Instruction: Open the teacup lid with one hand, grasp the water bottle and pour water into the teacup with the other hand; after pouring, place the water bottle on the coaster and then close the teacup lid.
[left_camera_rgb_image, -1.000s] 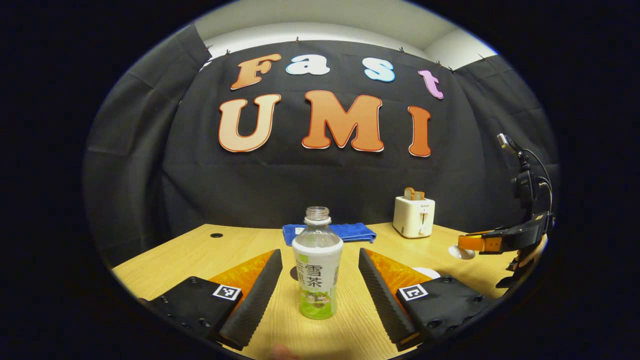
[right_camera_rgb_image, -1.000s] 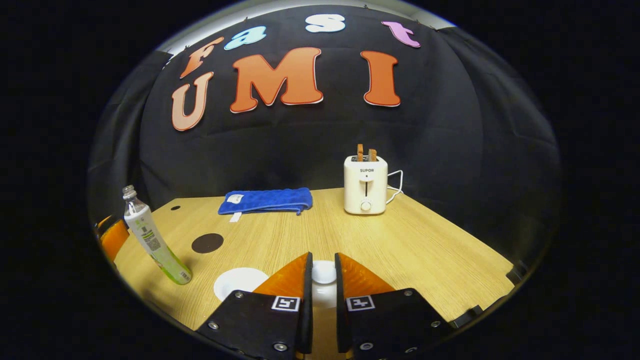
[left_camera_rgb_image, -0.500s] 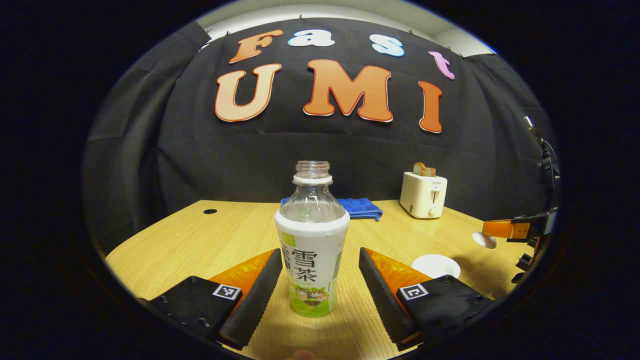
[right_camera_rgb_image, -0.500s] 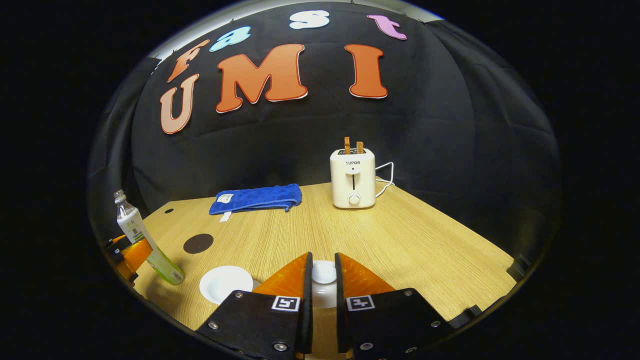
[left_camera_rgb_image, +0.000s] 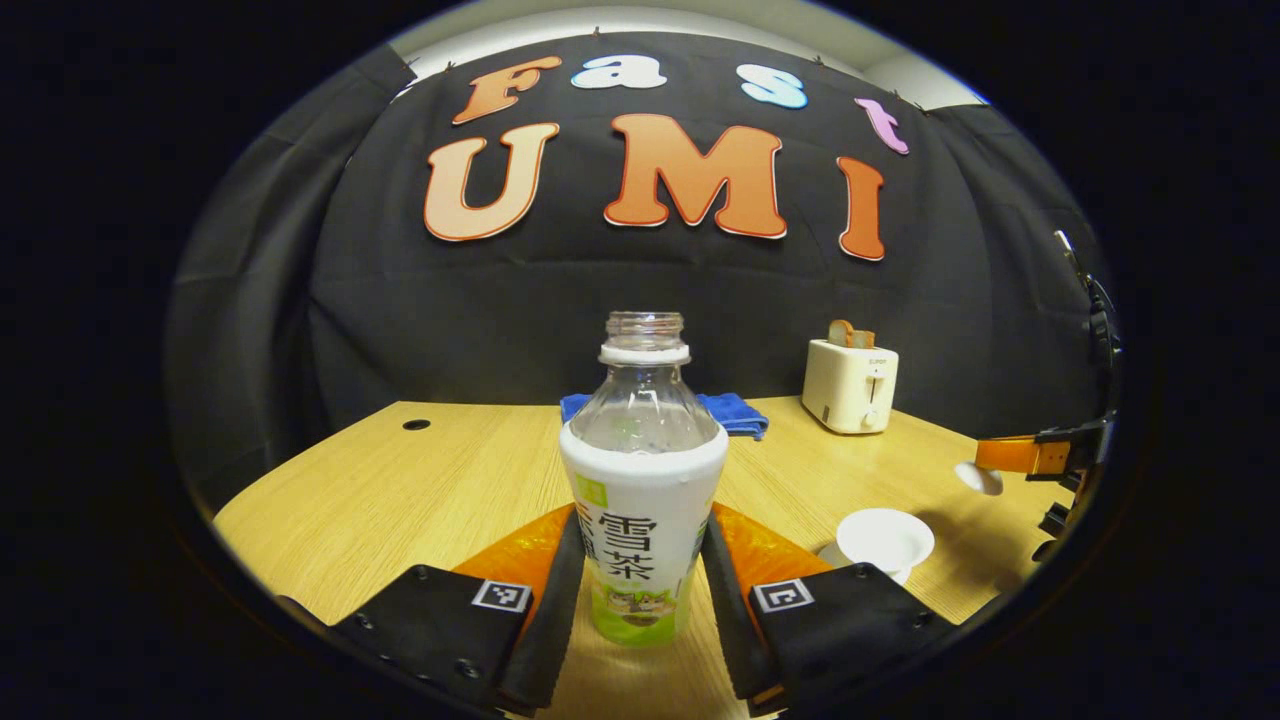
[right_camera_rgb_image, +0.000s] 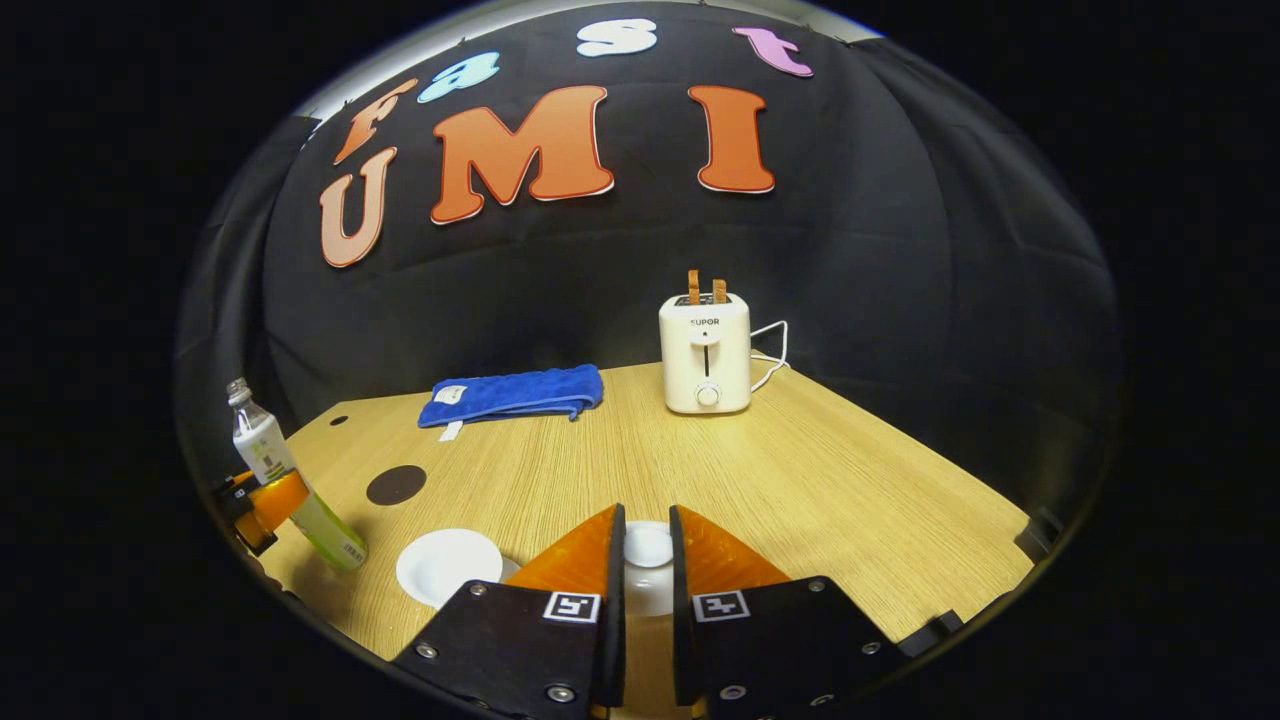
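The left gripper (left_camera_rgb_image: 640, 600) has its fingers pinching the uncapped water bottle (left_camera_rgb_image: 642, 500), upright on the surface (left_camera_rgb_image: 400, 480). The right gripper (right_camera_rgb_image: 642, 585) pinches the lid (right_camera_rgb_image: 648, 545) clear of the open teacup (left_camera_rgb_image: 885, 538). Grasping looks done; next, lift and tip the bottle over the teacup, then go to the dark coaster (right_camera_rgb_image: 396, 485) beyond.

A staged recording booth is showing here rather than a lived-in home: black cloth (right_camera_rgb_image: 900, 300) is hanging as the wall behind a light wooden table (right_camera_rgb_image: 800, 480), pinned along its top edge with a pale wall peeking above it. Household props are sitting on the table as in a mock kitchen: a white toaster (right_camera_rgb_image: 705, 352) holding slices and trailing its cord, and a folded blue towel (right_camera_rgb_image: 515, 395) lying beside it.
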